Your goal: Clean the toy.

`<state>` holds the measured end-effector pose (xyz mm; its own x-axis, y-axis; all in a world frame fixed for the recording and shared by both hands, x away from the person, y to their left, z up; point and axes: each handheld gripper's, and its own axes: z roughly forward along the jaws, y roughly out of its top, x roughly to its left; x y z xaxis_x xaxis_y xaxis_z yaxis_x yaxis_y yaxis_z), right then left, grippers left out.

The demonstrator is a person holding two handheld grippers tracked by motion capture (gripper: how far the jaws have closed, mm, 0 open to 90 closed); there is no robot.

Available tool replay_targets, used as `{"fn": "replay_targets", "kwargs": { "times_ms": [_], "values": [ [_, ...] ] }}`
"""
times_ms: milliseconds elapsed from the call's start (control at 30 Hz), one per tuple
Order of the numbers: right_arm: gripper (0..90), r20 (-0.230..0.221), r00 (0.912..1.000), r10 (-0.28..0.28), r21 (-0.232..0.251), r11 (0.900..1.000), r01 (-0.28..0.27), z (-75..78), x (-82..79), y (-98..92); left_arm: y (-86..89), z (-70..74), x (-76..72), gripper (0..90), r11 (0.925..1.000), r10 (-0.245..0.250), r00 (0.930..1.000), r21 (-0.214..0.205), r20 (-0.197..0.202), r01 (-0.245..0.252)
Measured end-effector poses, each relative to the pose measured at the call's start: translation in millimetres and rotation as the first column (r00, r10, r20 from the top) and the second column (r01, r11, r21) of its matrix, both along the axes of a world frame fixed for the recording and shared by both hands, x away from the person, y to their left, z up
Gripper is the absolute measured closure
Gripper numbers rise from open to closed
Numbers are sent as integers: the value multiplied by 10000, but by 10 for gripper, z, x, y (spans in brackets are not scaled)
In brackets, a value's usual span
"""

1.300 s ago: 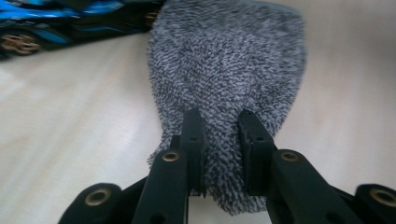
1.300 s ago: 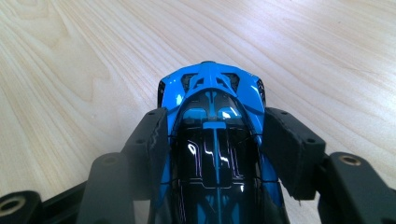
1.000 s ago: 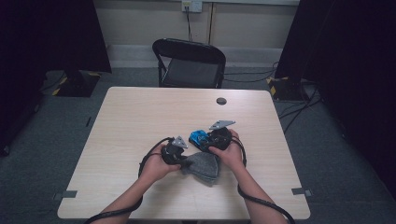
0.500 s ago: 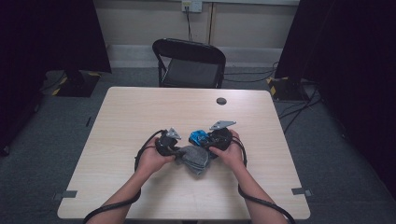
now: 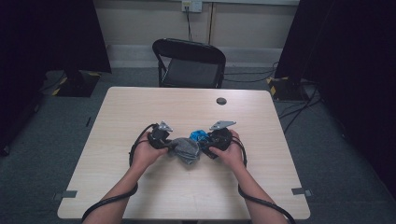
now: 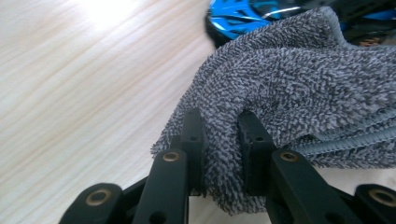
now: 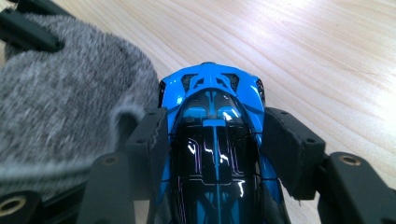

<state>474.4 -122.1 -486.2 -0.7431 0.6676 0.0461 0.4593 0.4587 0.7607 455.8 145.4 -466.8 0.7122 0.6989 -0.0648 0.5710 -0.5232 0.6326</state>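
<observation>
A blue and black toy car point(image 7: 215, 135) is clamped at its sides by my right gripper point(image 7: 212, 140), which is shut on it; the car point(image 5: 200, 136) sits just above the table's middle. A grey fluffy cloth point(image 6: 299, 93) is pinched in my left gripper point(image 6: 219, 140), which is shut on a fold of it. The cloth point(image 5: 187, 147) lies bunched between both grippers, against the car's side, with the left gripper point(image 5: 167, 142) at its left and the right gripper point(image 5: 208, 144) at its right. In the right gripper view the cloth point(image 7: 60, 102) presses beside the left jaw.
The light wooden table point(image 5: 140, 112) has a small dark round grommet point(image 5: 221, 101) near its far edge. A black folding chair point(image 5: 189, 63) stands behind the table. Cables trail from both grippers off the table's near edge.
The left gripper has moved a little to the left and farther from me with the cloth. The right gripper stays put with the car.
</observation>
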Motion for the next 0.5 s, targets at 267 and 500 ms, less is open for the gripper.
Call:
{"fn": "replay_targets", "kwargs": {
  "times_ms": [267,500],
  "values": [
    [417,37,10000,-7,45,10000,7,-6,-2,0,86,-5,64,753,9990,430,9991,-151,56,-429],
    [417,51,10000,10,67,10000,-10,-8,-3,-2,159,-16,95,753,9972,742,9972,-131,136,-740]
  ]
}}
